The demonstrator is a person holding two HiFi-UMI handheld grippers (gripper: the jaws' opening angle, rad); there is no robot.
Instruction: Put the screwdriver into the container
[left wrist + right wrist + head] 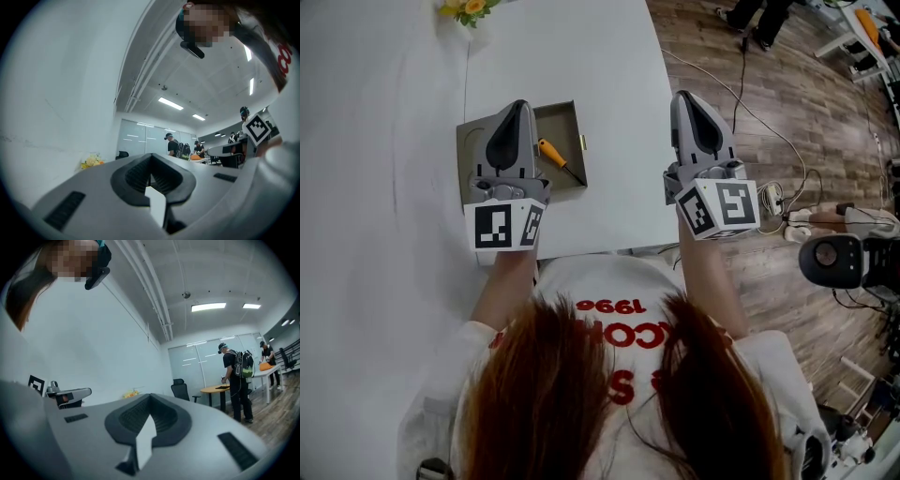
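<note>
A screwdriver [551, 153] with an orange handle and a dark shaft lies inside a shallow tan box [568, 116] on the white table [384, 187]. My left gripper [520, 105] hangs over the box's left part, hiding it, and the screwdriver lies just to its right. Its jaws are shut with nothing between them, as the left gripper view [150, 161] also shows. Over the table's right edge, apart from the box, my right gripper [686, 96] is shut and empty, pointing level into the room [150, 401].
Yellow flowers [469, 7] stand at the table's far edge. Right of the table is wooden floor with cables [769, 122] and a black camera device [836, 259]. A person with a backpack [238, 380] stands by a round desk.
</note>
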